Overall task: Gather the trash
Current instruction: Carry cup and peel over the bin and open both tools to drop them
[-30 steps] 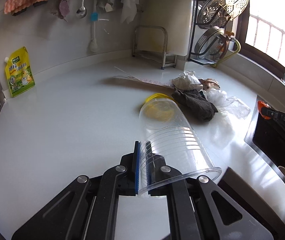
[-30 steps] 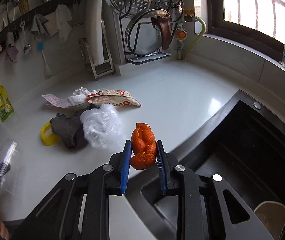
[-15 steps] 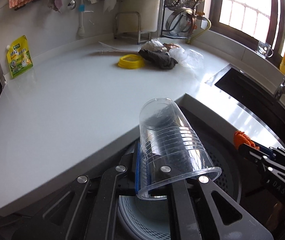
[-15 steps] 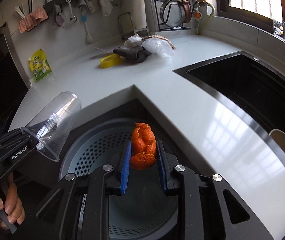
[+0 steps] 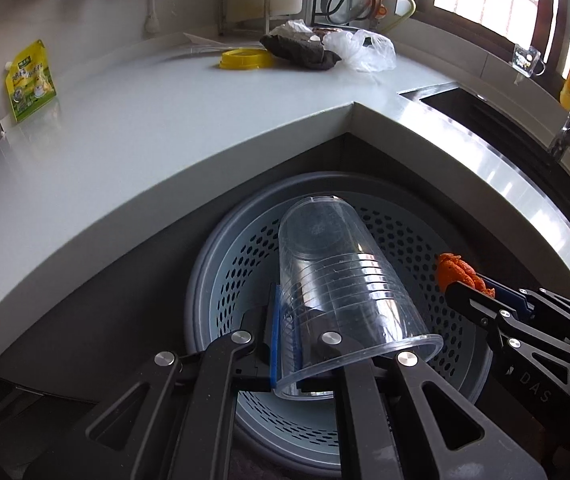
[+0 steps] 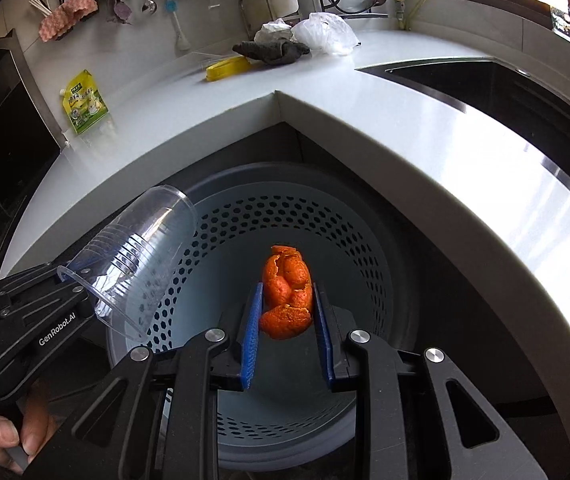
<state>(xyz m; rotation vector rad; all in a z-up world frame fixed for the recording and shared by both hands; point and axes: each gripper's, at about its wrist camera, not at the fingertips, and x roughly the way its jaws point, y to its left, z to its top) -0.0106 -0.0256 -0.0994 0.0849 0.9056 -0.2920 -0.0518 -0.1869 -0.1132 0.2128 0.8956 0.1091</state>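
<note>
The white counter [image 5: 133,128] wrapped around an inner corner, and below that corner, on the floor, stood a grey bin [image 6: 369,280] with a perforated wall. A dark sink [image 6: 497,92] was sunk into the counter's right-hand run.

Both grippers hung over the bin's mouth. The left gripper [image 5: 285,320] had its fingers pinched on the wall of a clear plastic cup [image 5: 337,280], one finger outside and one inside near the rim; the cup lay tilted, its base pointing toward the counter corner. The right gripper [image 6: 287,320] had its blue pads clamped on a lump of orange peel [image 6: 287,296], held above the bin's bottom.

Toward the counter's back edge lay more rubbish together: a crumpled clear bag [image 5: 361,50], a dark rag [image 5: 301,50] touching it, and a yellow lid [image 5: 245,58] just beside the rag. A green-and-yellow pouch [image 5: 31,80] leaned at the counter's left end.

A hand [image 6: 1,436] gripped the left gripper's handle.
</note>
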